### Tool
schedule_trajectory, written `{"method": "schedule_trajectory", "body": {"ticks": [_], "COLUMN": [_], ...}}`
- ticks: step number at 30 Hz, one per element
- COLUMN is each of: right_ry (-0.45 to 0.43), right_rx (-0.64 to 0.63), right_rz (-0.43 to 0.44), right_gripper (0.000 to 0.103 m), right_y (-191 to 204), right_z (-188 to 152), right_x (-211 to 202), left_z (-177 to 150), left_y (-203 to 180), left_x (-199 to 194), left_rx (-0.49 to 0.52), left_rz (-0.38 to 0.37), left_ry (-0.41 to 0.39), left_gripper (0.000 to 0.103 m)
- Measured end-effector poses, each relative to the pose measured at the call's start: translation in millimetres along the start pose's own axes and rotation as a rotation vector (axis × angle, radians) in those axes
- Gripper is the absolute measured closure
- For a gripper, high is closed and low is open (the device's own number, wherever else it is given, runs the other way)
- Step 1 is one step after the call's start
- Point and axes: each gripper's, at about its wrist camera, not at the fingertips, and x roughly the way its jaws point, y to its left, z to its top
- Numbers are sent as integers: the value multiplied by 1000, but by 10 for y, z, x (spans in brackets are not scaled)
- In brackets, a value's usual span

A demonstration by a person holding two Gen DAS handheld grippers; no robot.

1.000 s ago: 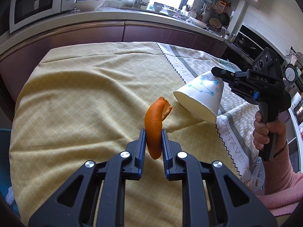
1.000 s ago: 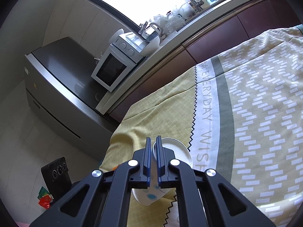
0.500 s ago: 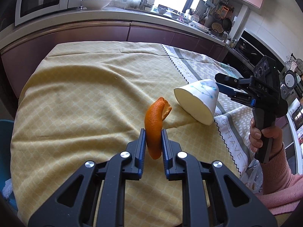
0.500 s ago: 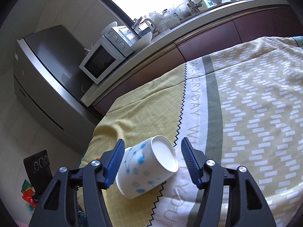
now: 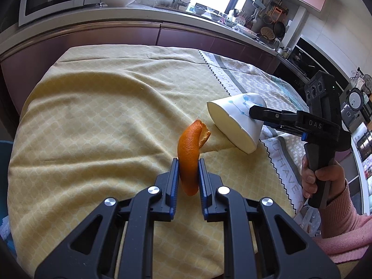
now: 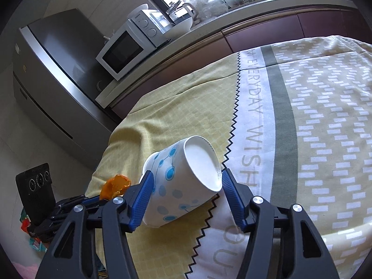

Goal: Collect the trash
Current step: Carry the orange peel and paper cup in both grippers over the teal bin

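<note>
A table draped in a yellow checked tablecloth (image 5: 97, 116), whose grey-and-white patterned half (image 6: 313, 139) carries the woven words "EVERYDAY WISH", fills both views; behind it runs a kitchen counter with a white microwave (image 6: 123, 48), its brand lettering too small to read. On the cloth, at the zigzag seam between the two patterns, a white paper cup (image 6: 181, 176) printed with blue dots lies on its side, mouth turned toward the yellow half. The right gripper (image 6: 186, 200), marked "DAS" on its body and held by a hand (image 5: 320, 181) in a pink sleeve, straddles the cup; its jaws have just been closing, the cup between them, the left pad at the wall and the right pad at the base rim, though a firm squeeze cannot be confirmed. The left gripper (image 5: 188, 176) stands with jaws narrow, clamped on a curved strip of orange peel (image 5: 189, 153) held clear of the cloth. The step in hand appears to be re-gripping the cup; the next move likely calls for closing gently, since thin paper walls would crush, then lifting.
</note>
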Motion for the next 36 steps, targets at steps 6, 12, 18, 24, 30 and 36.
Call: {"method": "schedule_trajectory", "body": {"ticks": [6, 12, 18, 24, 30, 36], "right_ry": [-12, -19, -22, -12, 9, 37], "right_rx": [26, 47, 50, 26, -2, -25], "right_rz": [54, 112, 159, 200, 235, 265], "right_gripper": [50, 50, 50, 50, 50, 50], "right_y": [8, 45, 153, 324, 532, 737], "right_z": [9, 29, 66, 92, 125, 138], "right_x": [-11, 1, 50, 117, 236, 378], "left_z": [-24, -40, -82, -135, -208, -313], "left_y": [20, 59, 121, 218, 328, 477], "left_x": [-85, -190, -366, -555, -735, -943], "left_rx": [-5, -10, -19, -34, -55, -89], "left_rz": [5, 25, 61, 96, 130, 161], "left_ry": [-13, -32, -53, -78, -98, -124], "left_gripper": [87, 87, 87, 87, 87, 87]}}
